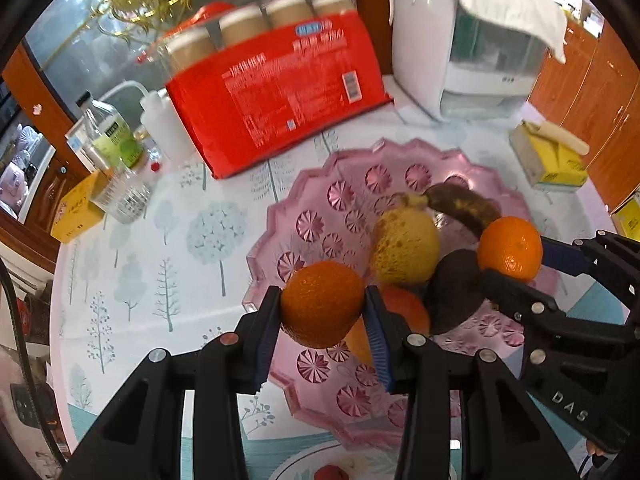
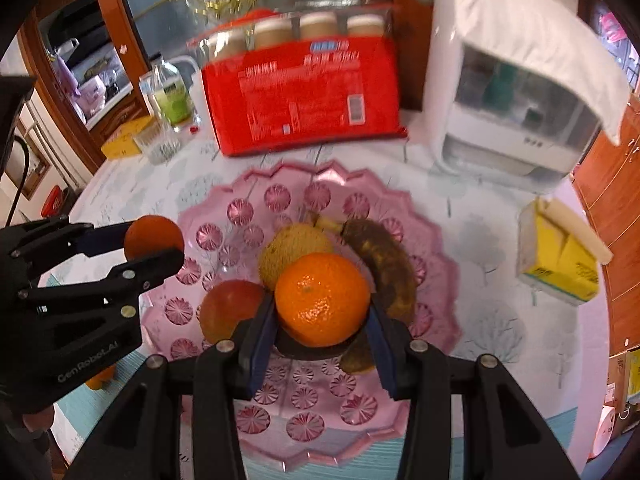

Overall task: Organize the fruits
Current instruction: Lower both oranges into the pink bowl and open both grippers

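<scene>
Two oranges [image 1: 322,304] [image 2: 322,298] held above pink plate [image 2: 280,184], blackened banana [image 2: 384,264] on it

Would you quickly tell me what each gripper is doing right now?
Left gripper: shut on a dark orange.
Right gripper: shut on a bright orange.

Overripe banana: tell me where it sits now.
In the right wrist view, the banana lies in the pink tray, right of centre, beside the yellow fruit.

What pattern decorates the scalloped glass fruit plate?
Pink scalloped glass plate with rows of cut starburst rosettes; the right wrist view shows it best.
</scene>
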Demonstrator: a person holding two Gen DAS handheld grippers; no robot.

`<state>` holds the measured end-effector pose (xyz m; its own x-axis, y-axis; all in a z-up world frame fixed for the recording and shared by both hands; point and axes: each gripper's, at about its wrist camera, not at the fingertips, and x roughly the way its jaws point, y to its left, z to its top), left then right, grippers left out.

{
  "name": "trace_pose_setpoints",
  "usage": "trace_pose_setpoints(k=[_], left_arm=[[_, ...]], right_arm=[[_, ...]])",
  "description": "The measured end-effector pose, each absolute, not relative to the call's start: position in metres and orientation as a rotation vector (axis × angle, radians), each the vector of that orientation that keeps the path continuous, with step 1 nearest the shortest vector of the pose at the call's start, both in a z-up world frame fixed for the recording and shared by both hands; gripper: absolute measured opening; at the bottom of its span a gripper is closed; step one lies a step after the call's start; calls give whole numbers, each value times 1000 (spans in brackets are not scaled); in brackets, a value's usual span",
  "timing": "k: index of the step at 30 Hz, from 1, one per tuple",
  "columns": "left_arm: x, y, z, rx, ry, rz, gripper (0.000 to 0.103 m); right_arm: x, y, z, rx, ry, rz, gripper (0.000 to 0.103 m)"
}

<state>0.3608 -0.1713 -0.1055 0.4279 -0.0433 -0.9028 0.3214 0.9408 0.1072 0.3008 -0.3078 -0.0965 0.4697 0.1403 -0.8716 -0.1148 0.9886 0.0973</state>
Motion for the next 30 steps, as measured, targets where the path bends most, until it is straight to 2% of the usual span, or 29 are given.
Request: trace_pose_setpoints(k=[9,20,25,30], left_arm=[[376,-171,-137,291,1156,-235,39],[384,-167,-155,289,1193,-230,40],[385,-165,-157,287,1198,-224,41],[382,-163,-158,292,1209,-212,41]], right_arm=[[316,-305,-126,16,1104,153,46],[323,-305,-133,31,1096,145,48],[319,-303,-121,13,1040,127,62],[316,-301,-114,-3,1015,126,64]])
